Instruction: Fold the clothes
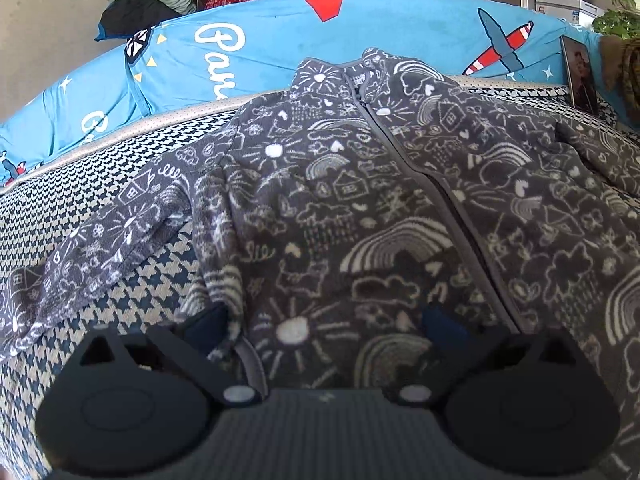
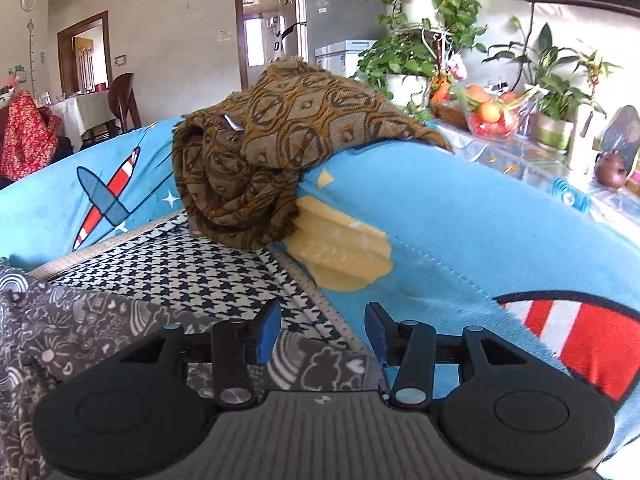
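A: Start close in. What are the grippers doing?

B: The left gripper [image 1: 326, 326] sits low at the near hem of the grey doodle-print fleece jacket [image 1: 360, 200], its two dark fingers [image 1: 208, 326] spread wide with hem fabric bunched between them and draped over the tips. Whether they pinch anything, I cannot tell. The right gripper [image 2: 322, 330] hovers with its blue pads [image 2: 266, 332] wide apart and nothing between them, above the jacket's edge near the right end of the seat.

A: And the jacket itself?

B: It lies front-up and spread out across the houndstooth seat cushion [image 1: 60, 216], zipper [image 1: 420, 168] running from near hem to collar, the collar toward the cushion's back edge. One sleeve [image 1: 100, 240] stretches out toward the cushion's left end.

A: Farther back?

B: A blue blanket [image 1: 260, 48] with aeroplanes covers the sofa's backrest and right arm. A brown patterned throw [image 2: 272, 144] is heaped on top of it in the back right corner, hanging onto the cushion. A framed photo [image 1: 582, 76] leans there too. Beyond, potted plants [image 2: 424, 24] and a bowl of fruit [image 2: 490, 116] stand on a side table.
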`<action>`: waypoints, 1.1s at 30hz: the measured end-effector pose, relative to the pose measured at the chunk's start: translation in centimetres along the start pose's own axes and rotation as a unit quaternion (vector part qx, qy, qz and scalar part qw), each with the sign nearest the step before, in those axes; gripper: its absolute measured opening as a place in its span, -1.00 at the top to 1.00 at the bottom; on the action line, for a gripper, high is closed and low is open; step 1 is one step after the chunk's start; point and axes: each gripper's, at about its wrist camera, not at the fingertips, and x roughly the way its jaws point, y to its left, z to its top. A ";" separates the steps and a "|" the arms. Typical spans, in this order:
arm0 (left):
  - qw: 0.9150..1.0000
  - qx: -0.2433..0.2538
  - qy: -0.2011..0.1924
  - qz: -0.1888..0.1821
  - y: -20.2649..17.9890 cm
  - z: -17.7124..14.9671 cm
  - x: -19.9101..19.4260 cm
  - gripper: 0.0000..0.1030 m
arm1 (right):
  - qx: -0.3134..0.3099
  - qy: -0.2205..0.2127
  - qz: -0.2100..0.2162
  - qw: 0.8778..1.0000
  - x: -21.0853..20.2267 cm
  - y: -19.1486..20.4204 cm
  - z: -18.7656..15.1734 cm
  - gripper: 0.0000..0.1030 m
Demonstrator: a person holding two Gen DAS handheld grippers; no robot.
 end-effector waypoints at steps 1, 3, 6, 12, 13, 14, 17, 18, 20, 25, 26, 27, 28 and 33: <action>1.000 -0.002 -0.003 0.001 0.0 -0.2 -0.1 -1.00 | 0.004 0.006 0.006 1.000 0.3 -0.1 0.0 0.10; 1.000 -0.009 -0.007 0.001 0.1 -0.4 -0.2 -1.00 | 0.020 0.016 0.022 0.999 0.8 -0.7 0.0 0.09; 1.000 -0.010 -0.007 0.000 0.1 -0.5 -0.2 -1.00 | 0.057 0.019 0.036 0.998 1.5 -2.4 0.1 0.08; 1.000 -0.011 -0.007 0.003 0.0 -0.5 -0.1 -1.00 | 0.070 0.054 0.085 0.992 3.3 -4.0 -0.2 -0.03; 1.000 -0.012 -0.007 0.004 -0.1 -0.4 -0.1 -1.00 | 0.058 0.063 0.085 0.993 3.7 -3.8 -0.4 -0.06; 1.000 -0.012 -0.007 0.005 -0.1 -0.4 0.0 -1.00 | 0.040 0.069 0.081 0.993 3.9 -3.4 -0.6 -0.07; 1.000 -0.012 -0.007 0.007 -0.2 -0.5 0.0 -1.00 | -0.007 0.083 0.070 0.994 4.7 -2.2 -1.2 -0.15; 1.000 -0.012 -0.008 0.006 -0.2 -0.5 0.0 -1.00 | -0.012 0.088 0.068 0.994 5.0 -2.0 -1.3 -0.21; 1.000 -0.011 -0.008 0.006 -0.2 -0.5 0.0 -1.00 | -0.020 0.099 0.066 0.993 5.6 -1.7 -1.7 -0.25; 1.000 -0.011 -0.010 0.007 -0.2 -0.5 0.0 -1.00 | -0.027 0.112 0.054 0.992 6.6 -1.4 -2.5 -0.25; 1.000 -0.011 -0.010 0.007 -0.2 -0.5 0.0 -1.00 | -0.031 0.110 0.050 0.992 6.7 -1.2 -2.6 -0.25; 1.000 -0.011 -0.010 0.007 -0.2 -0.6 0.0 -1.00 | -0.036 0.108 0.045 0.992 6.7 -1.1 -2.7 -0.22; 1.000 -0.011 -0.011 0.008 -0.2 -0.6 0.0 -1.00 | -0.042 0.107 0.041 0.993 6.7 -0.9 -2.8 -0.12; 1.000 -0.011 -0.012 0.007 -0.2 -0.6 -0.1 -1.00 | -0.059 0.088 0.038 0.994 6.8 0.0 -2.8 0.61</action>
